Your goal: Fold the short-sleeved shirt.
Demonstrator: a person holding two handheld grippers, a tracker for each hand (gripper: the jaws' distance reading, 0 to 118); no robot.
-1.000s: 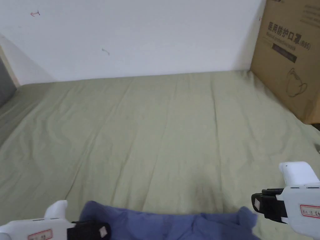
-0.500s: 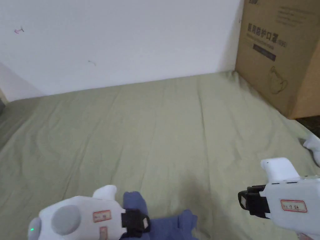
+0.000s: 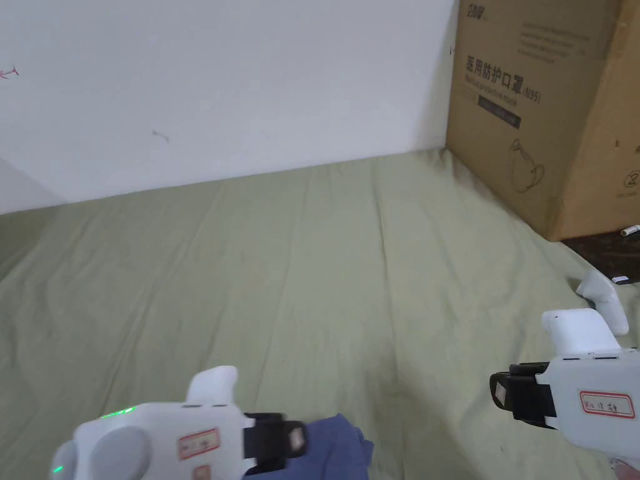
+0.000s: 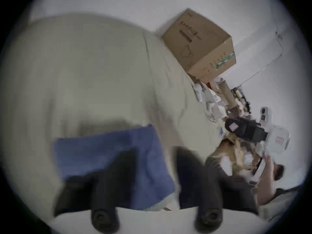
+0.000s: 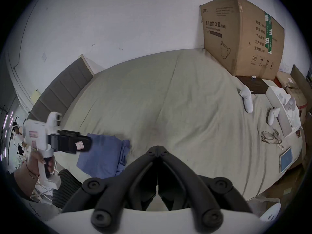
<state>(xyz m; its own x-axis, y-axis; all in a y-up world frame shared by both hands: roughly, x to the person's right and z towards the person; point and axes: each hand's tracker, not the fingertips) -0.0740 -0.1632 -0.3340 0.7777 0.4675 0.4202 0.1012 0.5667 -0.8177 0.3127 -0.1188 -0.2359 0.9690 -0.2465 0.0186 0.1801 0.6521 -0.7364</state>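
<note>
The blue short-sleeved shirt [image 3: 340,447] lies as a folded bundle near the front edge of the green bed sheet [image 3: 312,262]; it also shows in the right gripper view [image 5: 103,155]. My left gripper [image 3: 294,437] hovers right at the shirt's left part. In the blurred left gripper view its jaws stand apart, open [image 4: 153,153], with blue cloth [image 4: 104,153] lying in front of and between them. My right gripper [image 3: 509,397] is held off to the right, well apart from the shirt. Its jaws meet tip to tip, shut on nothing [image 5: 157,147].
A large cardboard box [image 3: 544,106] stands at the back right against the white wall. White controllers [image 5: 246,99], a pair of glasses [image 5: 270,138] and a flat blue-faced device [image 5: 286,159] lie along the bed's right side.
The head camera has swung right. My left gripper has moved rightward, and the shirt's wide spread has drawn in to a narrow folded bundle. The right gripper stays off to the right.
</note>
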